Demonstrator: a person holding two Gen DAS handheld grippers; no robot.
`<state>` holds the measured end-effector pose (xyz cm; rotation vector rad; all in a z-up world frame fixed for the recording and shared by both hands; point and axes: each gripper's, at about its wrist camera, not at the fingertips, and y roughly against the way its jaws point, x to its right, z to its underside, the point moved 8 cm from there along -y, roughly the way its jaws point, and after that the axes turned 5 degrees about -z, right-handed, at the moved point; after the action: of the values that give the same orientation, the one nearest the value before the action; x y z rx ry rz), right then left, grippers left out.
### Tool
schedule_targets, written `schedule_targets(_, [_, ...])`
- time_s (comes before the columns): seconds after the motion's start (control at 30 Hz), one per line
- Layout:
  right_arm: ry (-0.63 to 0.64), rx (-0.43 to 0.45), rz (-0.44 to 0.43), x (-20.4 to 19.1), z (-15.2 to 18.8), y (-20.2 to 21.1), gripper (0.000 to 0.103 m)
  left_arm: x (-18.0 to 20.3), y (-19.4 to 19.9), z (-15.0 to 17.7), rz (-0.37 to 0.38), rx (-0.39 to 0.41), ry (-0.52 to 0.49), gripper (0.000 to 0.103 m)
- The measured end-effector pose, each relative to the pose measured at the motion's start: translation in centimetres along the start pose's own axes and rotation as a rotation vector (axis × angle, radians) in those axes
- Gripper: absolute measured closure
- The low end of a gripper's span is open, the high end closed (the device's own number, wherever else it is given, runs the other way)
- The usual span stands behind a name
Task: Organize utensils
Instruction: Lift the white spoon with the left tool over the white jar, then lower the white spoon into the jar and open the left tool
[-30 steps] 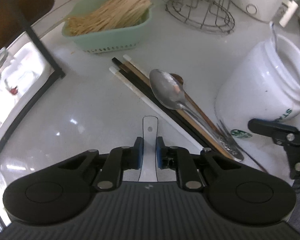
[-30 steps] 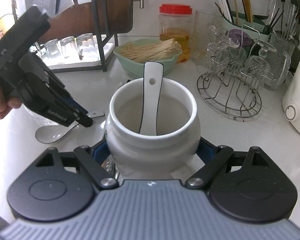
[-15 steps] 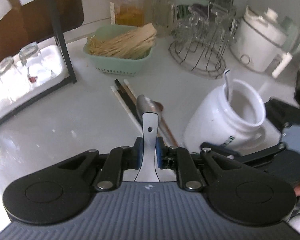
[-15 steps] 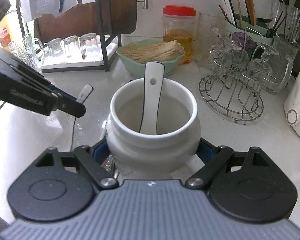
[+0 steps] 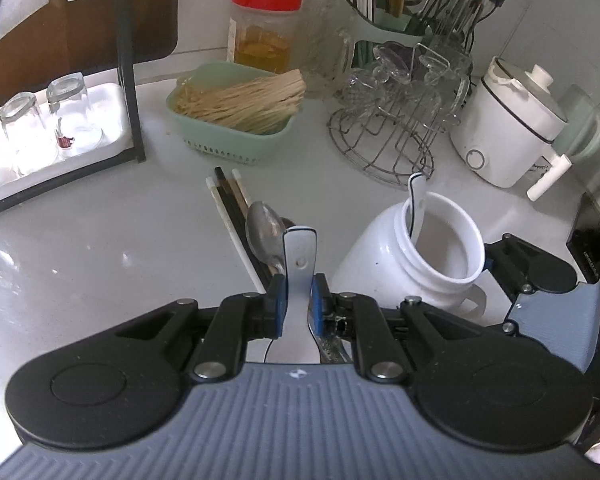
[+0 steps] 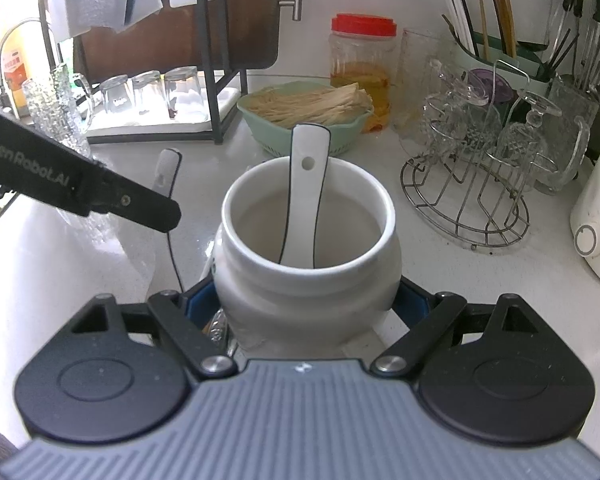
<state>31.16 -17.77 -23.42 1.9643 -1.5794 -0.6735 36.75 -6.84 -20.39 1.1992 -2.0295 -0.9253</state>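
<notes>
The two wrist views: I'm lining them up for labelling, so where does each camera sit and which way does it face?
Left wrist: rides the left gripper, looking down over the counter at the loose chopsticks and metal spoon; its jaws pinch a white ceramic spoon.
Right wrist: rides the right gripper, facing the back wall; its jaws clamp the white jar, and no hand shows.
Shared: the jar, the spoon standing in it, the green basket, and each other's gripper.
</notes>
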Motion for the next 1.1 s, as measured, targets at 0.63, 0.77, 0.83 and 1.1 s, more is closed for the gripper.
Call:
schedule_targets(0.63, [-0.004, -0.008, -0.003, -0.1, -0.1, -0.1, 0.012, 1.9, 5.1, -4.6, 0.012, 0.114, 0.019, 0.087])
schedule_targets(0.77, [-0.004, -0.008, -0.003, -0.1, -0.1, -0.1, 0.012, 3.2, 7.0, -6.4, 0.024, 0.162, -0.01, 0.087])
schedule_targets(0.83, [-0.004, -0.008, -0.002, -0.1, -0.1, -0.1, 0.012, 3.8, 8.0, -7.3, 0.039, 0.185, -0.019, 0.087])
schedule_targets(1.1, [-0.005, -0.007, -0.002, -0.1, -0.1, 0.0, 0.012, 6.7, 9.5, -9.1, 0.096, 0.243, -0.08, 0.087])
